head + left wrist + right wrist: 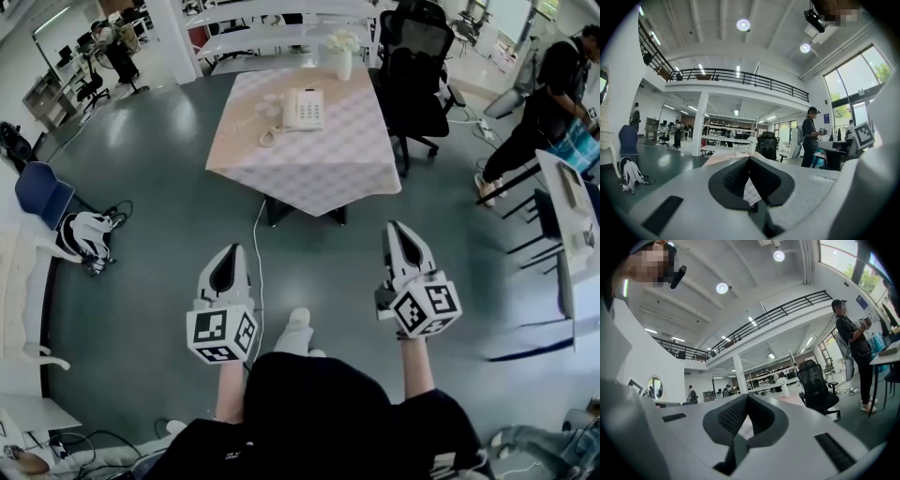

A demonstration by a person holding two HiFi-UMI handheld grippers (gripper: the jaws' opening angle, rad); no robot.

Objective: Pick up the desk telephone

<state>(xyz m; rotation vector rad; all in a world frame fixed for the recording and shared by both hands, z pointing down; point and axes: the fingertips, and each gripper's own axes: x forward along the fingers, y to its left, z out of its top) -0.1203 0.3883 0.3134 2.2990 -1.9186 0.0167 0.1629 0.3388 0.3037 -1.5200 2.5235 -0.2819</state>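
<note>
Fingers (212, 277) of the left gripper (231, 253) and right gripper (401, 234) look shut in the head view. The desk telephone (304, 108) sits on the checked surface (319, 164), far ahead across the floor (141, 169). In the left gripper view, its fingers are pressed together with nothing in them, aimed at that surface. In the right gripper view, the fingers are shut and empty too, aimed near the white vase (783, 389) and black office chair (816, 385). I think they are shut because the phone is too far to grab yet

Nothing legible in any view.
Keys on the cream desk telephone (303, 108) and the small blue wall sign (826, 118) are too small to read.
</note>
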